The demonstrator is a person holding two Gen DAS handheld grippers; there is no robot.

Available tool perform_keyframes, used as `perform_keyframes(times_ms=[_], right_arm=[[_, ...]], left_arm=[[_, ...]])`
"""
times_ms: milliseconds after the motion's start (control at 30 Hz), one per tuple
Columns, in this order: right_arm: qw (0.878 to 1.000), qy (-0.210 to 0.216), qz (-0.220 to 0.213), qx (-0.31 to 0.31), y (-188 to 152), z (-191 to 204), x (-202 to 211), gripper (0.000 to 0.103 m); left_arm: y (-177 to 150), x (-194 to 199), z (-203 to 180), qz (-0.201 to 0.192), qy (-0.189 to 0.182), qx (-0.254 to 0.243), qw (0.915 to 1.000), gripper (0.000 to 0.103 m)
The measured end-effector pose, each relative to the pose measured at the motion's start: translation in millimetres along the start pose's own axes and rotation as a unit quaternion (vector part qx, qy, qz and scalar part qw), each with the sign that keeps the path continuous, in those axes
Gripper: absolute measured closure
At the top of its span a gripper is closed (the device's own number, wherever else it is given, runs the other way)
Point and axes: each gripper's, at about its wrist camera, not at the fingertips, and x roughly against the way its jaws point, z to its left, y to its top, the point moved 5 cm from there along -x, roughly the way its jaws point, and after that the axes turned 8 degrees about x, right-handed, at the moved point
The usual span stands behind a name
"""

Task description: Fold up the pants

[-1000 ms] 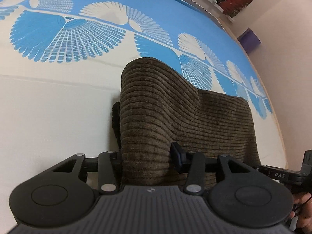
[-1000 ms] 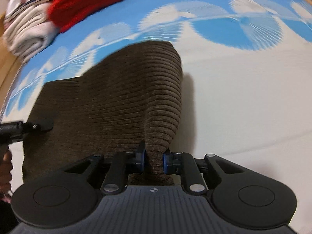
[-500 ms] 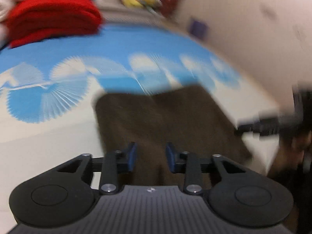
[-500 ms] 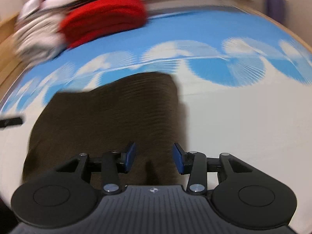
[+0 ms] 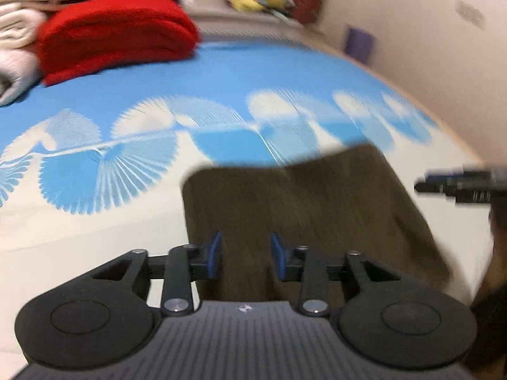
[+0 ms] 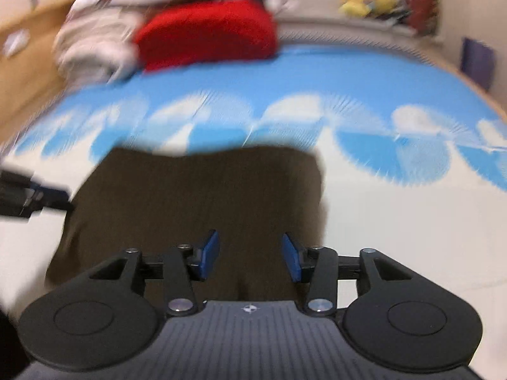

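The brown corduroy pants (image 5: 301,209) lie folded in a flat rectangle on the bed; they also show in the right wrist view (image 6: 202,202). My left gripper (image 5: 244,255) is open and empty above the near left part of the pants. My right gripper (image 6: 250,255) is open and empty above the near right part. Each gripper shows at the edge of the other's view: the right one (image 5: 459,185) and the left one (image 6: 28,198). Both views are motion-blurred.
The bed sheet (image 5: 221,79) is blue and white with fan patterns. A folded red blanket (image 5: 117,44) and white linens (image 5: 16,47) are stacked at the far end. Plush toys (image 6: 367,3) sit on a ledge behind. A wall (image 5: 443,47) runs along the right.
Both grippers let go of the pants, opened and pulled back and up. The pants dropped from a lifted fold to lie flat on the bed.
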Motion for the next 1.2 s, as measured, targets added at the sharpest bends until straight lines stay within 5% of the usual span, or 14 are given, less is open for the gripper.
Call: perform_keyframes(times_ms=[167,267,400,467,533,600,700,767,833,900,967,1067,1133,1200], right_arm=[[0.996,-0.011,0.019,-0.085,26.4,-31.5,-49.1,0.042],[0.992,-0.016,0.047,-0.114,32.5,-45.9,-82.6,0.042],[0.98,0.023,0.071,-0.185,27.5,-61.2,-111.5,0.04],[0.98,0.027,0.07,-0.183,27.8,-62.5,-118.1,0.038],[0.982,0.03,0.067,-0.176,27.0,-60.5,-119.3,0.043],[0.983,0.023,0.054,-0.176,33.9,-61.0,-116.9,0.072],[0.99,0.019,0.0,-0.138,55.2,-46.4,-98.6,0.079],[0.995,0.017,-0.036,-0.093,65.8,-37.6,-95.5,0.079],[0.996,0.009,-0.006,-0.085,59.8,-41.1,-114.7,0.077],[0.994,-0.045,0.028,-0.094,48.8,-53.5,-130.6,0.071],[0.992,-0.061,0.026,-0.11,52.0,-61.1,-127.2,0.058],[0.993,-0.083,-0.021,-0.077,66.7,-53.9,-99.0,0.059],[0.996,-0.063,-0.044,-0.041,69.5,-42.1,-85.0,0.059],[0.999,-0.016,-0.021,-0.028,60.7,-34.8,-91.5,0.058]], left_arm=[[25.3,-31.1,25.4,-0.012,0.022,0.121,0.9923,0.04],[27.9,-59.2,46.2,0.023,0.017,0.198,0.9798,0.039],[29.5,-83.4,66.0,0.048,-0.004,0.234,0.971,0.039],[28.7,-87.5,69.4,0.055,-0.008,0.228,0.9722,0.044],[32.1,-83.5,65.8,0.044,-0.016,0.195,0.9798,0.075],[41.4,-71.0,59.4,0.01,-0.029,0.158,0.9869,0.083],[49.0,-54.8,70.1,-0.029,-0.041,0.18,0.9824,0.084],[42.7,-66.8,84.0,-0.008,-0.023,0.202,0.979,0.08],[34.4,-79.8,93.1,0.017,0.028,0.204,0.9783,0.065],[36.2,-74.4,95.2,0.002,0.054,0.205,0.9773,0.059],[47.4,-54.4,85.4,-0.043,0.069,0.177,0.9809,0.062],[53.9,-33.8,57.5,-0.075,0.022,0.099,0.9921,0.063],[44.3,-43.7,48.5,-0.042,0.011,0.065,0.9969,0.065],[19.0,-78.6,50.9,0.049,0.039,0.038,0.9974,0.063]])
